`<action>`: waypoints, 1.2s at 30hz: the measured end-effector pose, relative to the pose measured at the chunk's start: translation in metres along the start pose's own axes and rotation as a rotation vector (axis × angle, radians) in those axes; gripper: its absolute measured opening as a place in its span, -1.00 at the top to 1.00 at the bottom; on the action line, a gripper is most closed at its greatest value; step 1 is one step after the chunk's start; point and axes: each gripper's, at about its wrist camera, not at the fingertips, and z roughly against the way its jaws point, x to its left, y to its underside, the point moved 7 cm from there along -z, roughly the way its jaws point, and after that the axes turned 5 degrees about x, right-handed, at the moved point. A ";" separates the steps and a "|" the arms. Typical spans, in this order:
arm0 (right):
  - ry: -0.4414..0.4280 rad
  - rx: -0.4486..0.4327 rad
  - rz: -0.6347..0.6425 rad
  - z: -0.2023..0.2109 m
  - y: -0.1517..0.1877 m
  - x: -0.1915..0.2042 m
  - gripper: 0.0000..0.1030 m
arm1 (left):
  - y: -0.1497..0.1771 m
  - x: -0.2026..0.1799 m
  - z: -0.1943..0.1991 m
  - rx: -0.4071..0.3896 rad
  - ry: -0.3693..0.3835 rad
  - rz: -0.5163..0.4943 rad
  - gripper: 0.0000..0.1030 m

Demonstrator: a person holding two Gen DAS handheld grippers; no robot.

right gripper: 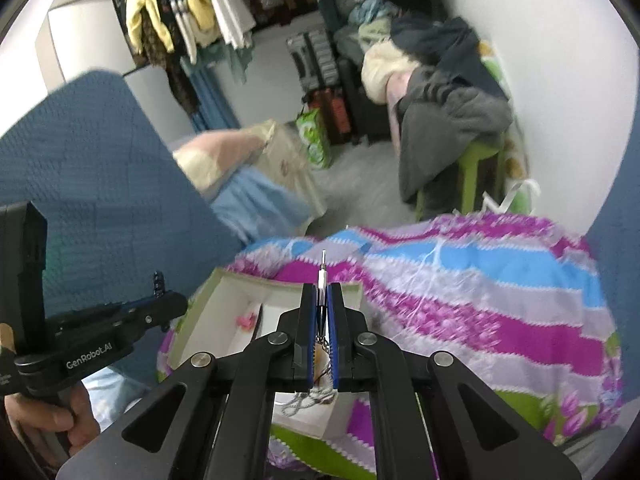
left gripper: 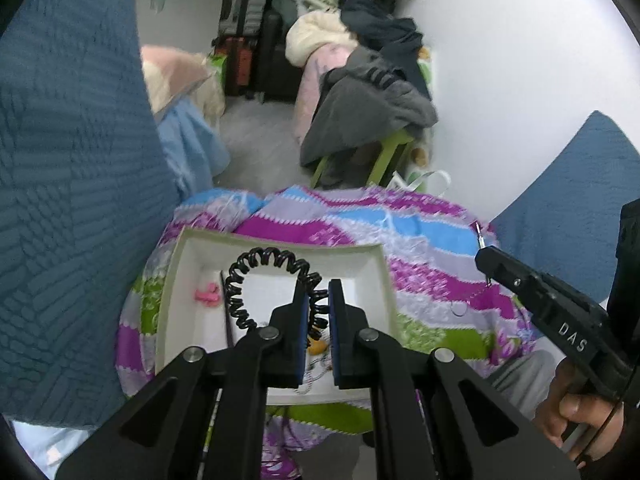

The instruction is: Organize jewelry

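Black coils of a spiral hair tie [left gripper: 256,280] rise in a loop above the white box [left gripper: 378,276], one end pinched between the closed blue pads of the left gripper [left gripper: 319,300]. The box sits on a striped purple, blue and green blanket [left gripper: 432,280]; a small pink piece [left gripper: 206,295] lies on its floor by the left wall. The right gripper [right gripper: 321,304] is clamped on a thin metal clasp [right gripper: 321,280] whose tip sticks out past the fingers; a chain [right gripper: 304,400], possibly a necklace, dangles below it over the box [right gripper: 224,320].
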 end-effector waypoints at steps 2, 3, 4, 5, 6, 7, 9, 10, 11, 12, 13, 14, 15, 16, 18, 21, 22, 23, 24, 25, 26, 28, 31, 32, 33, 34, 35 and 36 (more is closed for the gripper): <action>-0.008 0.047 -0.002 -0.019 0.011 0.003 0.93 | 0.007 0.010 -0.013 0.031 0.004 0.017 0.83; -0.008 0.070 -0.001 -0.028 0.018 0.005 0.93 | 0.011 0.014 -0.022 0.050 0.005 0.022 0.83; -0.009 0.089 0.000 -0.035 0.023 0.006 0.93 | 0.014 0.017 -0.027 0.062 0.001 0.024 0.83; -0.010 0.109 0.002 -0.043 0.029 0.008 0.93 | 0.018 0.021 -0.033 0.075 -0.006 0.027 0.83; -0.010 0.129 0.005 -0.050 0.035 0.011 0.93 | 0.022 0.025 -0.039 0.088 -0.013 0.030 0.83; -0.012 0.138 0.007 -0.054 0.037 0.012 0.93 | 0.024 0.028 -0.043 0.095 -0.020 0.033 0.83; -0.011 0.159 0.012 -0.063 0.044 0.014 0.93 | 0.029 0.036 -0.048 0.106 -0.017 0.045 0.83; -0.008 0.165 0.013 -0.065 0.047 0.014 0.93 | 0.030 0.037 -0.051 0.116 -0.016 0.046 0.83; -0.004 0.175 0.014 -0.069 0.050 0.013 0.93 | 0.033 0.039 -0.054 0.129 -0.021 0.043 0.83; -0.004 0.184 0.013 -0.071 0.052 0.013 0.92 | 0.036 0.040 -0.057 0.135 -0.031 0.036 0.83; -0.005 0.190 0.012 -0.072 0.054 0.013 0.92 | 0.038 0.039 -0.058 0.140 -0.037 0.029 0.83; -0.001 0.197 0.011 -0.073 0.057 0.012 0.92 | 0.041 0.039 -0.060 0.150 -0.043 0.021 0.83; 0.001 0.198 0.010 -0.074 0.058 0.012 0.92 | 0.043 0.039 -0.061 0.154 -0.042 0.020 0.83; 0.003 0.199 0.006 -0.073 0.058 0.011 0.91 | 0.045 0.038 -0.061 0.156 -0.036 0.022 0.83; 0.004 0.207 -0.004 -0.072 0.059 0.009 0.84 | 0.046 0.038 -0.060 0.153 -0.040 0.021 0.82; 0.004 0.197 -0.007 -0.064 0.058 0.009 0.45 | 0.044 0.038 -0.054 0.147 -0.039 0.030 0.79; 0.007 0.188 -0.007 -0.059 0.056 0.009 0.43 | 0.043 0.038 -0.052 0.144 -0.038 0.038 0.59; 0.010 0.173 -0.008 -0.053 0.053 0.009 0.43 | 0.041 0.039 -0.045 0.136 -0.039 0.053 0.15; 0.016 0.157 -0.010 -0.046 0.050 0.008 0.42 | 0.039 0.040 -0.040 0.122 -0.041 0.064 -0.09; 0.020 0.141 -0.011 -0.039 0.046 0.008 0.41 | 0.036 0.040 -0.033 0.100 -0.042 0.073 -0.36; 0.023 0.121 -0.011 -0.030 0.041 0.008 0.41 | 0.031 0.039 -0.020 0.061 -0.043 0.073 -0.37; 0.036 0.074 -0.014 -0.010 0.030 0.007 0.38 | 0.026 0.034 -0.004 0.036 -0.045 0.053 -0.37; 0.064 -0.024 -0.014 0.032 0.010 0.006 0.20 | 0.018 0.024 0.028 -0.018 -0.045 0.044 -0.37; 0.070 -0.055 -0.012 0.046 0.005 0.006 0.14 | 0.015 0.021 0.037 -0.035 -0.049 0.037 -0.37; 0.067 -0.080 -0.012 0.057 0.001 0.007 0.10 | 0.013 0.017 0.047 -0.050 -0.053 0.030 -0.37; 0.065 -0.105 -0.009 0.069 -0.003 0.009 0.11 | 0.011 0.014 0.056 -0.067 -0.056 0.024 -0.37; 0.068 -0.129 -0.003 0.082 -0.006 0.011 0.11 | 0.008 0.008 0.070 -0.092 -0.058 0.018 -0.37; 0.075 -0.151 0.006 0.093 -0.009 0.014 0.10 | 0.007 0.004 0.081 -0.108 -0.056 0.017 -0.38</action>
